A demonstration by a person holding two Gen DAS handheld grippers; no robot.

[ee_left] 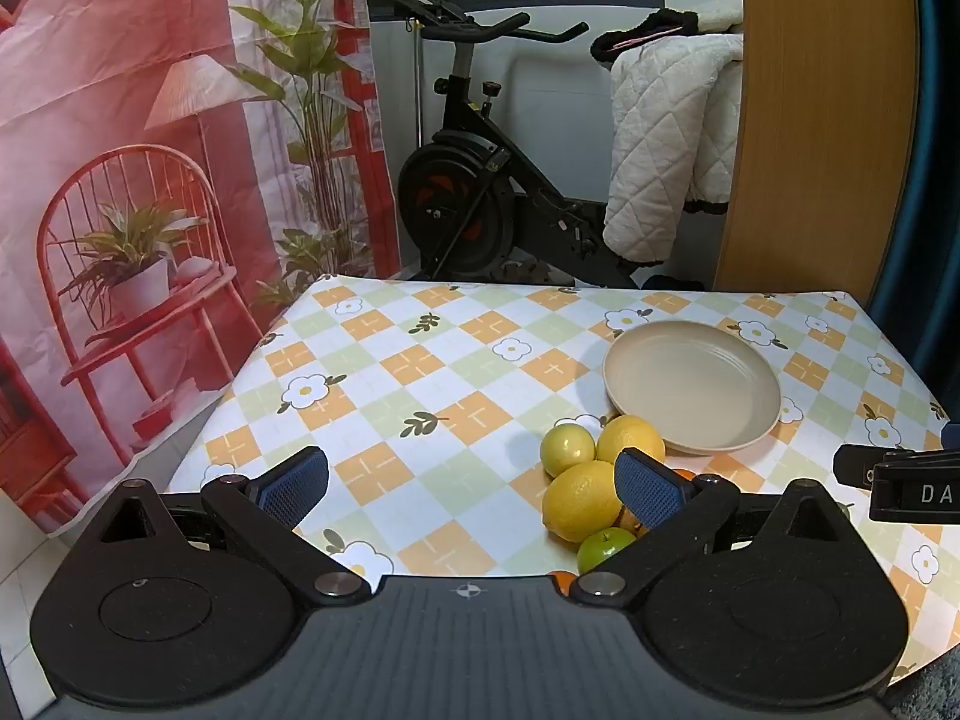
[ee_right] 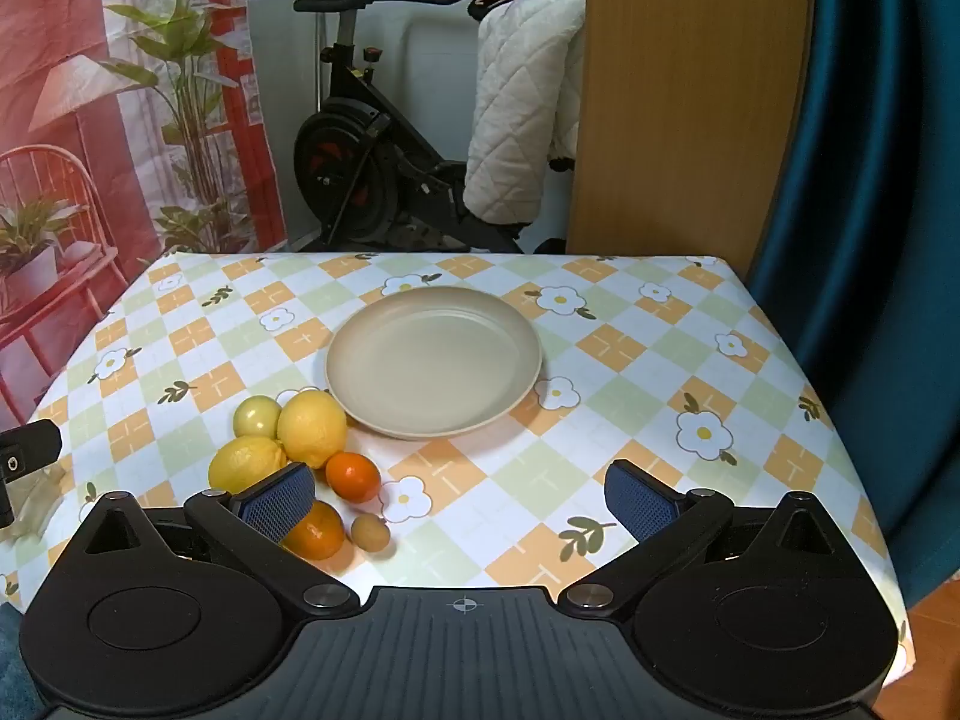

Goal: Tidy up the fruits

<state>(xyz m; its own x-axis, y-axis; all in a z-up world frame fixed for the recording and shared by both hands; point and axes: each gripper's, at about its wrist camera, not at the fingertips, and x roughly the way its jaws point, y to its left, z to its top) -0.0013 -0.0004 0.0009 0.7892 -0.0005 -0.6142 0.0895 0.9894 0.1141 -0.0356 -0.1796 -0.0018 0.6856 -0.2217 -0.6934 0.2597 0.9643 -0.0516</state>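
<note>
Left gripper (ee_left: 474, 489): jaws spread wide, nothing between the pads, tilted down over the checked tablecloth (ee_left: 420, 360). Just ahead and right of its right finger, a huddle of fruit: pale green-yellow fruit (ee_left: 567, 449), far lemon (ee_left: 630, 438), near lemon (ee_left: 581, 501), small lime (ee_left: 605, 549) nearest the gripper body.

Right gripper (ee_right: 461, 501): likewise released, empty. Ahead and left of its left finger, the same huddle, plus an orange mandarin (ee_right: 353, 475), a second mandarin (ee_right: 315, 531) half behind that finger, and a small brownish fruit (ee_right: 370, 532), type unclear. Straight ahead, beyond the pile: the beige plate (ee_right: 384, 420), bare.

Likely handling: lemons firm, moderately heavy, waxy and rounded, prone to rolling or squirting out; best pinched across the widest middle. Mandarins softer, so gentler pressure. Fruits touching, so outermost piece first to avoid nudging neighbours. Plate probably light, liable to slide if bumped.
</note>
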